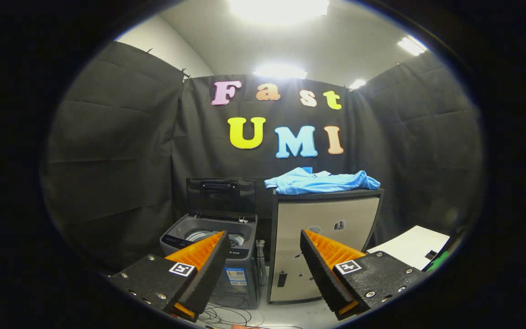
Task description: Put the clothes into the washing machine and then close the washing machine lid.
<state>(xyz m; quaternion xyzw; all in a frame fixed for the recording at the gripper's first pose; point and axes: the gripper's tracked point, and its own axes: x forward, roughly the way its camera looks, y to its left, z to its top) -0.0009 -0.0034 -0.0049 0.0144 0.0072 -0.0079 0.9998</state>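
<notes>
One blue garment [321, 181] lying crumpled and spread flat on top of a cabinet [324, 242], long axis running side to side along the cabinet's top, from its left edge to its right edge, one end drooping slightly over the right corner. Well beyond the tongs [263, 244] and above their tips, a little to the right of the gap. Tongs spread wide, holding nothing, touching nothing. Washing machine [213, 256] standing just left of the cabinet, lid [220, 195] raised upright at the back, drum open, partly hidden behind the left finger. Cables [226, 315] strewn on the floor below.
</notes>
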